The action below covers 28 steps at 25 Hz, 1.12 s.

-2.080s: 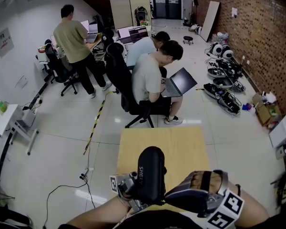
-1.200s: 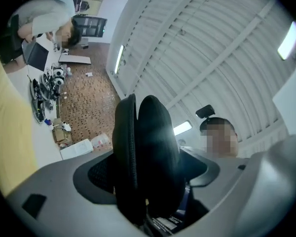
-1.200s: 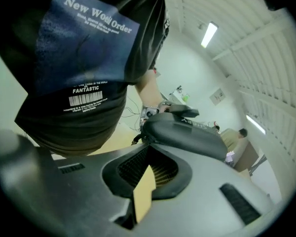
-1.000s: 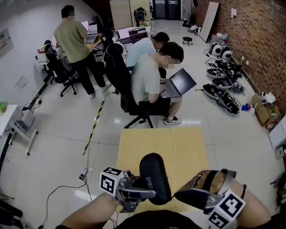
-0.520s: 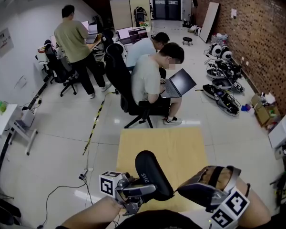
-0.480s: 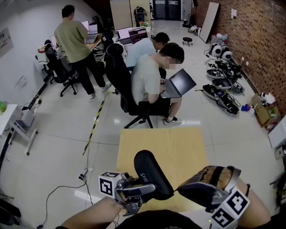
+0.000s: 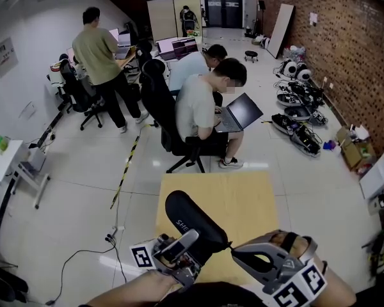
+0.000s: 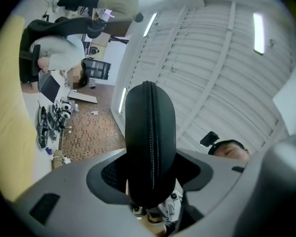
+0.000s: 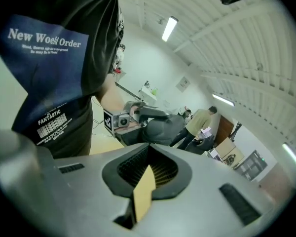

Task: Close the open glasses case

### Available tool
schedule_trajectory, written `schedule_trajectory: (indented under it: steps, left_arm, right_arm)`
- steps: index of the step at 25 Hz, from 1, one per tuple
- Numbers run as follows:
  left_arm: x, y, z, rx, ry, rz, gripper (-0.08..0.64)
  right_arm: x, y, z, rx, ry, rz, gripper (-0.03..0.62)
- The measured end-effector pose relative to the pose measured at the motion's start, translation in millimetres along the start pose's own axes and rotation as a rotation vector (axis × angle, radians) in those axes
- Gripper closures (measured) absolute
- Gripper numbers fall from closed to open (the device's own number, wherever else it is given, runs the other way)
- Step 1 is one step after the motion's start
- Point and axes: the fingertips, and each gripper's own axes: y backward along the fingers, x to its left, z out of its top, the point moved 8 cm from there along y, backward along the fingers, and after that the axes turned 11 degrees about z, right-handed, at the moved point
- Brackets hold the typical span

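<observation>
A black zip-up glasses case (image 7: 193, 224) is lifted over the near edge of the tan table (image 7: 246, 197), its halves together along the zipper line (image 8: 150, 132). It slants up and to the left. My left gripper (image 7: 182, 247) holds its lower end; the jaws are closing with the case (image 8: 149, 147) between them and pressed on both sides. My right gripper (image 7: 238, 253) hangs just right of the case, shut, with nothing in it. In the right gripper view its jaws (image 9: 145, 179) meet, and the case (image 9: 164, 127) shows beyond them in the left gripper (image 9: 138, 113).
Two seated people (image 7: 208, 104) with a laptop (image 7: 243, 110) sit just past the table's far edge. Another person (image 7: 102, 59) stands at desks at the back left. Gear (image 7: 301, 117) lies along the brick wall at the right. A cable (image 7: 83, 254) runs over the floor at the left.
The case has tipped from nearly upright to a slant up and left. The left gripper turned with it and its marker cube sank. The right gripper rolled and shifted slightly.
</observation>
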Motion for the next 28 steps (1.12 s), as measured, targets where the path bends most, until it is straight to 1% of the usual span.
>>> schedule_trajectory:
  steps: [1, 3, 4, 5, 7, 9, 10, 12, 13, 15, 16, 19, 20, 22, 23, 26, 28]
  left_arm:
    - [0, 0, 3, -0.025, 0.006, 0.004, 0.298]
    - [2, -2, 11, -0.095, 0.027, 0.016, 0.298]
    - [2, -4, 15, -0.123, 0.034, 0.015, 0.298]
    - [2, -7, 18, -0.134, 0.034, 0.006, 0.298]
    - [-3, -13, 17, -0.113, 0.025, -0.017, 0.298]
    - [-7, -15, 13, -0.073, 0.024, -0.042, 0.298]
    - [-9, -15, 12, -0.047, 0.033, -0.058, 0.296]
    - [-12, -18, 10, 0.019, 0.071, -0.099, 0.296]
    - [-14, -20, 9, 0.055, 0.095, -0.121, 0.296]
    - [-18, -23, 4, 0.119, 0.138, -0.171, 0.296]
    - [-20, -24, 1, 0.145, 0.157, -0.2, 0.296]
    - [-27, -28, -7, 0.201, 0.206, -0.278, 0.296]
    - [-28, -29, -9, 0.212, 0.213, -0.289, 0.296]
    - [-29, -28, -10, 0.221, 0.21, -0.294, 0.295]
    - [-30, -28, -10, 0.223, 0.206, -0.293, 0.295]
    - [-29, -25, -10, 0.228, 0.168, -0.279, 0.295]
    - [-28, -23, -9, 0.223, 0.127, -0.257, 0.295]
  right_arm:
    - [3, -2, 4, -0.022, -0.005, 0.028, 0.603]
    - [16, -10, 16, -0.089, -0.017, 0.115, 0.607]
    - [23, -17, 21, -0.113, -0.025, 0.143, 0.607]
    - [27, -22, 23, -0.13, -0.036, 0.147, 0.607]
    - [25, -25, 20, -0.169, -0.092, 0.093, 0.607]
    - [10, -12, 12, -0.221, -0.178, 0.008, 0.607]
    - [1, -3, 9, -0.233, -0.207, -0.021, 0.606]
    - [-17, 13, 6, -0.232, -0.233, -0.037, 0.606]
    - [-23, 19, 5, -0.228, -0.242, -0.022, 0.525]
    - [-32, 24, 4, -0.243, -0.271, 0.042, 0.48]
    - [-34, 24, 3, -0.276, -0.294, 0.087, 0.48]
    - [-41, 24, 6, -0.462, -0.383, 0.241, 0.48]
    - [-43, 24, 7, -0.502, -0.412, 0.289, 0.48]
    - [-43, 23, 6, -0.524, -0.447, 0.367, 0.48]
    - [-42, 22, 6, -0.53, -0.456, 0.391, 0.48]
    - [-40, 19, 3, -0.517, -0.474, 0.432, 0.48]
    - [-40, 18, 1, -0.488, -0.489, 0.438, 0.48]
